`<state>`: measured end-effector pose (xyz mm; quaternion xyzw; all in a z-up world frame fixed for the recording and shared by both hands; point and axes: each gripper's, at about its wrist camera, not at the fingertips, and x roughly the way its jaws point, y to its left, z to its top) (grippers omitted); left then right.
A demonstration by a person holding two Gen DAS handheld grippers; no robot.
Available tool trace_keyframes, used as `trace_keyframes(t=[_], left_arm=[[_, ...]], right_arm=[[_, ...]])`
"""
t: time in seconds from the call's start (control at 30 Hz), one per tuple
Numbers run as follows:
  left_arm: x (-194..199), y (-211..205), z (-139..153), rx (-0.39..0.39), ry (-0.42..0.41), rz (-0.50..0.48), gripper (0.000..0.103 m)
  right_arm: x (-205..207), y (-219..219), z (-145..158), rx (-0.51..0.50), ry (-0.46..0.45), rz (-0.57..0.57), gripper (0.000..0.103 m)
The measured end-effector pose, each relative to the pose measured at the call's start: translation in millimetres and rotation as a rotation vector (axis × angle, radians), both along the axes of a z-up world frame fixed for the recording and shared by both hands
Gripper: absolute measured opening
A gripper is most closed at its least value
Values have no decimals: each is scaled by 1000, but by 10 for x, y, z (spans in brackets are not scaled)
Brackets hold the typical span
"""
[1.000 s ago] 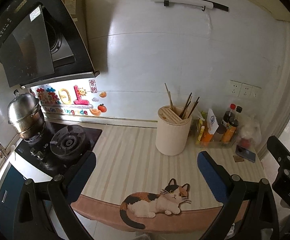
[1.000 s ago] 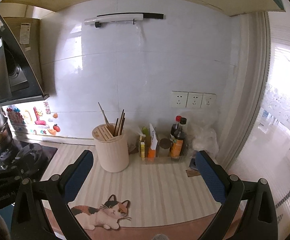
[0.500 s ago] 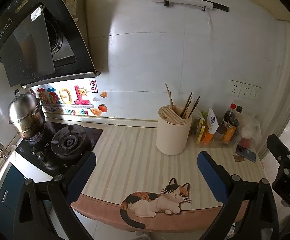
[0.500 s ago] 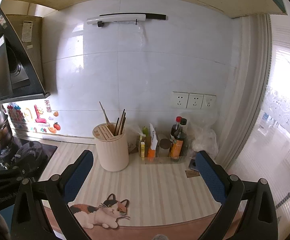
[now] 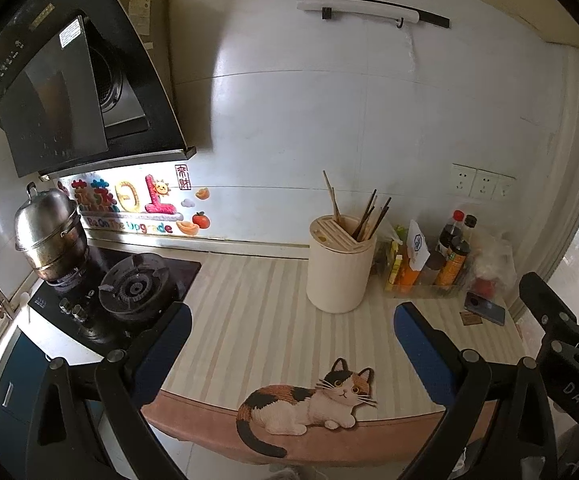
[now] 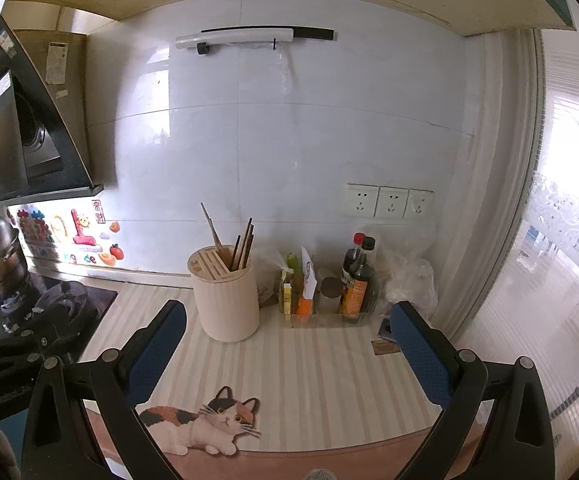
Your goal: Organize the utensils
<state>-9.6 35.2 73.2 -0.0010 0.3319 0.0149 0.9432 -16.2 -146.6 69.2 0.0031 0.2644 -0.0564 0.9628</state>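
Striped counter point(image 5: 257, 312) bare from cat-printed front edge to utensil holder point(image 5: 340, 271), both grippers' fingers point(image 5: 161, 344) point(image 6: 421, 354) spread apart, empty.

Chopsticks point(image 5: 369, 216) in holder point(image 5: 339, 272), stove point(image 5: 129, 288) to its left, bottles point(image 5: 449, 256) right.

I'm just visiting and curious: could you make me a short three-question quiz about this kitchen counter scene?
1. True or false: both the left gripper and the right gripper hold something.
2. What stands in the cream cylindrical utensil holder?
A spoons
B brown wooden chopsticks
C knives
3. Which printed animal lies on the striped counter mat?

Key: 1 false, both are open and empty. 2 B. 3 a calico cat.
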Motion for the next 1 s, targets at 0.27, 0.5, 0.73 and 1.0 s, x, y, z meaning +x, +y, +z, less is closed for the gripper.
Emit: trace_keyframes(t=[0.27, 0.5, 0.73, 1.0], left_arm=[[-20, -21, 11, 2, 3, 4, 103], [-27, -15, 14, -3, 8, 1, 103], [-65, 1, -9, -10, 16, -3, 103], [-90, 14, -19, -10, 19, -3, 103]], right_arm=[[-23, -2, 10, 4, 5, 4, 103], [-31, -10, 9, 4, 15, 8, 103], [-60, -26, 5, 6, 22, 6, 103], [-92, 1, -13, 7, 24, 15, 103]])
